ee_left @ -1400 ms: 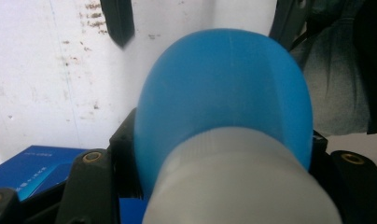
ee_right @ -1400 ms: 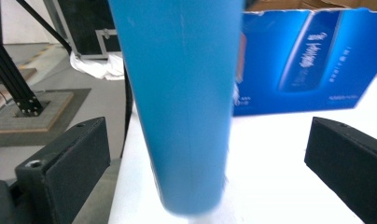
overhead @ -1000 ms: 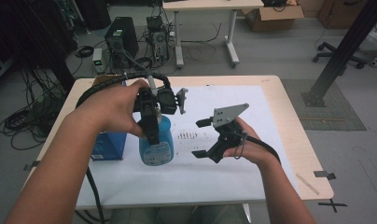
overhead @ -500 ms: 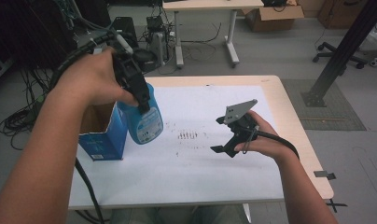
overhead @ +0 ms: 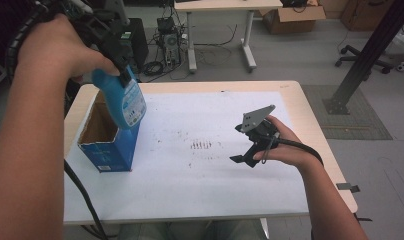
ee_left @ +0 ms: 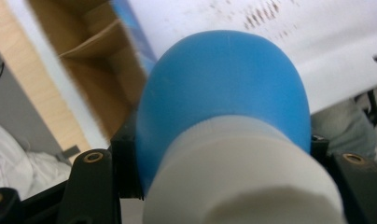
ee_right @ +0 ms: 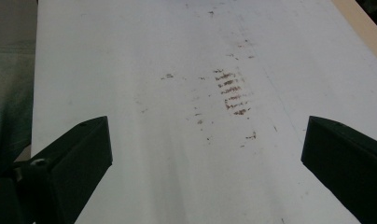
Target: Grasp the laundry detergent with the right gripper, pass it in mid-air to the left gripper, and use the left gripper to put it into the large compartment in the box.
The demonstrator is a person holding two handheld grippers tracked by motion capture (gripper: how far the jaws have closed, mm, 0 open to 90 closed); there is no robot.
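Observation:
A blue bottle (overhead: 124, 102) with a white cap (ee_left: 233, 177) and a printed label hangs tilted over the open blue cardboard box (overhead: 107, 145) at the table's left. My left gripper (overhead: 117, 50) is shut on its neck, lifted high above the box. In the left gripper view the bottle's body (ee_left: 224, 88) bulges between the black jaws, and the box's brown inside (ee_left: 98, 74) lies beyond it. My right gripper (overhead: 245, 150) is open above the white sheet at the right-centre, nothing between its jaws. Brown smudge marks (ee_right: 231, 91) lie ahead of it.
A white sheet (overhead: 215, 175) covers most of the wooden table (overhead: 310, 115). Brown marks (overhead: 202, 145) sit at its middle. A cable (overhead: 85, 200) trails off the front left edge. Beyond the table stand another desk (overhead: 220, 10), cardboard boxes and a black frame post (overhead: 365, 55).
My left gripper has carried the blue bottle up and to the left, from the sheet's middle to above the open box. The right gripper stays in nearly the same place.

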